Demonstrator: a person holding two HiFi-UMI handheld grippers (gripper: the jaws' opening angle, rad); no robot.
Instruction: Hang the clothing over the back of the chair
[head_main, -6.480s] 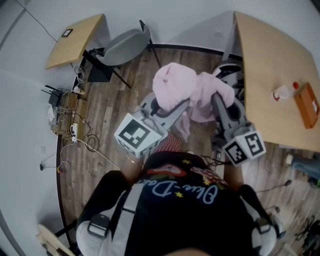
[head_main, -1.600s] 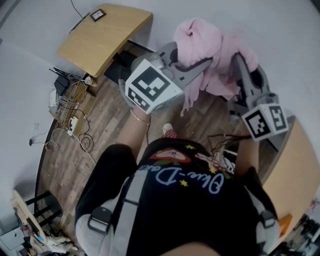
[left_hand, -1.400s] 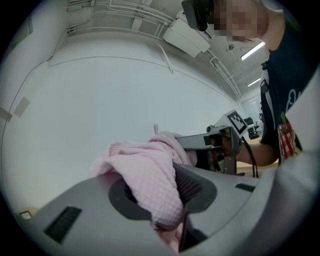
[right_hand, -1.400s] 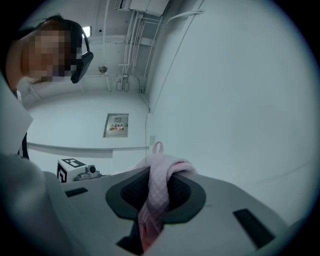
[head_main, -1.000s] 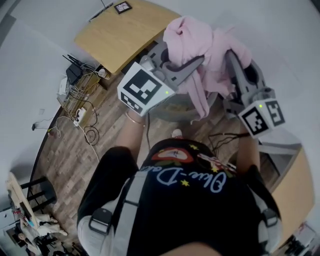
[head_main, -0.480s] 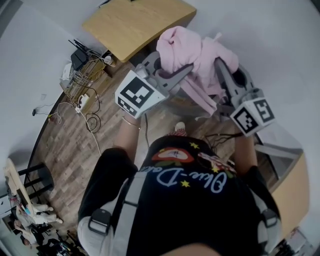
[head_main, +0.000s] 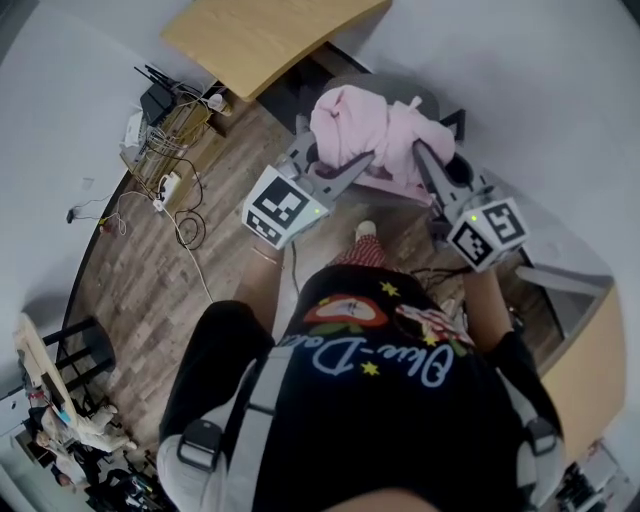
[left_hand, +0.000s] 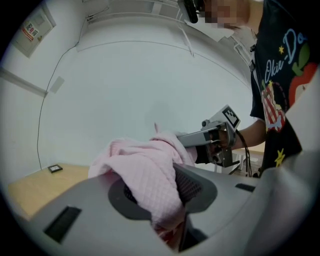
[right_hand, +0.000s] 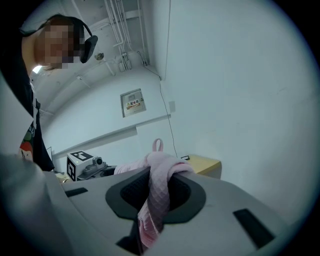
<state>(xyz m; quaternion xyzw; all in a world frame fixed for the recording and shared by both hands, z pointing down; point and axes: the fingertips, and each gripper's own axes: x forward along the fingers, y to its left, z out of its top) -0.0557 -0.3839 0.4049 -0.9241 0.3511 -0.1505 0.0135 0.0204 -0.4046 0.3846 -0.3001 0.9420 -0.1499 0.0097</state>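
- Clothing (head_main: 370, 135), a pink quilted piece, hangs bunched between your two grippers in the head view, above the wooden floor (head_main: 230, 190) and in front of your body.
- Your left gripper (head_main: 345, 160) is clamped on a thick fold of it. In the left gripper view the jaws stand rather wide apart, and the pink fabric (left_hand: 150, 170) fills the whole gap between the dark pads and spills over the top of them.
- Your right gripper (head_main: 425, 160) is also closed on the clothing. In the right gripper view the jaws stand closer together and pinch a narrower strip of the fabric (right_hand: 157, 190), which runs down between the pads.
- A small hanging loop (right_hand: 157, 145) of the clothing stands upright just above the right gripper's jaws.
- The two grippers are near each other and point to the same bundle from two sides. Each one shows in the other's view: the right gripper (left_hand: 215, 137) behind the fabric, and the left gripper (right_hand: 82, 165) at the left of the strip.
- The grey chair (head_main: 425, 98) is just behind the clothing in the head view. The bundle covers part of it, and whether the fabric touches the chair, I cannot tell.
- A wooden table (head_main: 270, 30) stands further back by the white wall (head_main: 560, 100), and cables (head_main: 175, 175) lie on the floor at the left.
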